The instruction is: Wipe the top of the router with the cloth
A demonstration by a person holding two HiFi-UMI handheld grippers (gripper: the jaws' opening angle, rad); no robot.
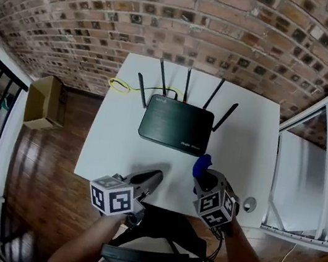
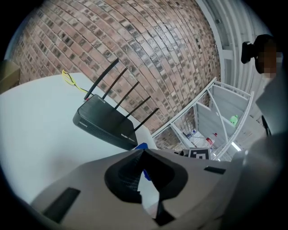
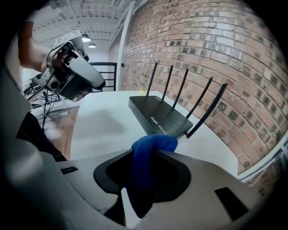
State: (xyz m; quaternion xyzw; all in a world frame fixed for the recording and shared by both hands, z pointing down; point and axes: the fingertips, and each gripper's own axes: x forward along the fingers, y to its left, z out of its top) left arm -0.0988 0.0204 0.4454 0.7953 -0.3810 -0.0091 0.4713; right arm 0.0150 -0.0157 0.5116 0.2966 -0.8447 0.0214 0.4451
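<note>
The black router (image 1: 174, 125) lies flat at the back middle of the white table (image 1: 110, 149), its several antennas up against the brick wall. My right gripper (image 1: 203, 169) is shut on a blue cloth (image 1: 202, 164), a little in front of the router's front right corner. In the right gripper view the cloth (image 3: 150, 150) bulges out between the jaws, with the router (image 3: 159, 117) just beyond. My left gripper (image 1: 156, 177) hovers over the table's front edge, left of the right one, shut and holding nothing. From the left gripper (image 2: 143, 155) the router (image 2: 105, 121) is ahead and to the left.
A yellow cable (image 1: 122, 84) loops behind the router's left side. A round grommet (image 1: 249, 204) sits at the table's front right corner. A cardboard box (image 1: 46, 102) stands on the wooden floor to the left, and a white rack (image 1: 312, 178) to the right. A chair (image 1: 151, 258) is below me.
</note>
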